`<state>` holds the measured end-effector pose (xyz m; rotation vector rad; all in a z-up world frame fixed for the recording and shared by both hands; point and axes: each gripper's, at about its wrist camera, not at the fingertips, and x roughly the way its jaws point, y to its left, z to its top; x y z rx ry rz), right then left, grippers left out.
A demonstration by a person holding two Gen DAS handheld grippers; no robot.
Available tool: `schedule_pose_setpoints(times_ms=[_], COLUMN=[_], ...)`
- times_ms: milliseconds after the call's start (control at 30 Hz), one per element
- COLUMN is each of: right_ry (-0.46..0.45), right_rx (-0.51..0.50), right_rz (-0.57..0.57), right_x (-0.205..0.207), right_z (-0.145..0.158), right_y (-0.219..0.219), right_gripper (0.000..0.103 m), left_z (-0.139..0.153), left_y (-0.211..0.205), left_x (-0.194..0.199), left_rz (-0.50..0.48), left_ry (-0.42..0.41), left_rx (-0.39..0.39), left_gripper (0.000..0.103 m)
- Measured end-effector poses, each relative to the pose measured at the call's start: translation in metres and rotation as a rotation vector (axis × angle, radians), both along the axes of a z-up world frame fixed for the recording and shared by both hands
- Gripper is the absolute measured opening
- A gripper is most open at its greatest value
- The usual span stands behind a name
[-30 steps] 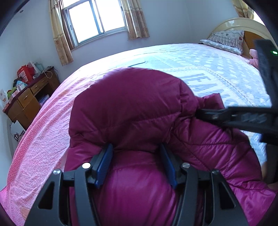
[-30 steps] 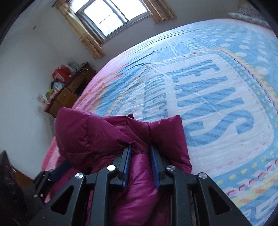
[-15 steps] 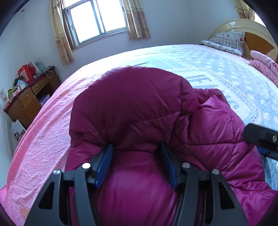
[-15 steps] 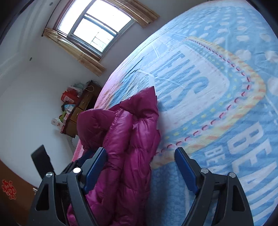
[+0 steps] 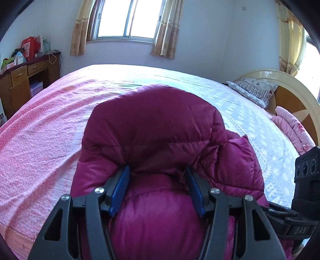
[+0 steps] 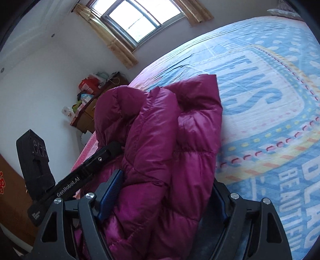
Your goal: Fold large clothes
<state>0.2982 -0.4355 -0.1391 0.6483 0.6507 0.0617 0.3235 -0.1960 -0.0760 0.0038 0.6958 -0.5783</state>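
The left claw (image 5: 157, 186) is gripping a thick fold of the magenta down jacket (image 5: 156, 128), its blue fingers (image 5: 120, 188) pressing in from both sides. The right claw (image 6: 166, 192) is standing wide, its fingers straddling another bunch of the jacket; whether they are squeezing it cannot be told. The jacket is lying heaped on the bed (image 6: 270, 90), near its edge. Beyond the jacket, a pillow (image 5: 253, 91) is resting by the headboard (image 5: 290, 88), and a wooden dresser (image 5: 22, 80) is standing beside the bed under the window (image 5: 130, 19).

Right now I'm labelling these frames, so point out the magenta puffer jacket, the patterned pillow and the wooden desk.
magenta puffer jacket (image 5: 154, 128): left wrist view, on its raised quilted top fold.
patterned pillow (image 5: 253, 90): left wrist view, middle of its striped face.
wooden desk (image 5: 19, 77): left wrist view, on its drawer front.
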Motion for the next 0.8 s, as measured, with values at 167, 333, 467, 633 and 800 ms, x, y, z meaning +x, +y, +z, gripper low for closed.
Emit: schedule_pose_setpoints(times_ms=[167,333,467,633,800], right_ry=[-0.024,-0.038,-0.041,-0.043,-0.046], right_rx=[0.033,0.059,0.065,0.071,0.090], right_rz=[0.049,0.072,0.072,0.073,0.077], right_x=[0.001,0.001,-0.001,-0.001,-0.001], right_z=[-0.006,-0.010,-0.013,-0.013,-0.017], right_y=[-0.001,-0.003,-0.004,-0.004,-0.014], right_gripper=[0.059,0.054,0.054,0.054,0.054], left_z=[0.005,0.028,0.027,-0.017,-0.032], left_y=[0.000,0.023,0.070,0.074,0.074], left_x=[-0.007,-0.024,-0.009,0.028,0.043], left_rz=[0.001,0.040,0.163,0.123,0.057], left_ry=[0.019,-0.051,0.008,0.245,0.342], left_rx=[0.052,0.115,-0.032,-0.097,-0.182], left_gripper=[0.062,0.080,0.092,0.090,0.087])
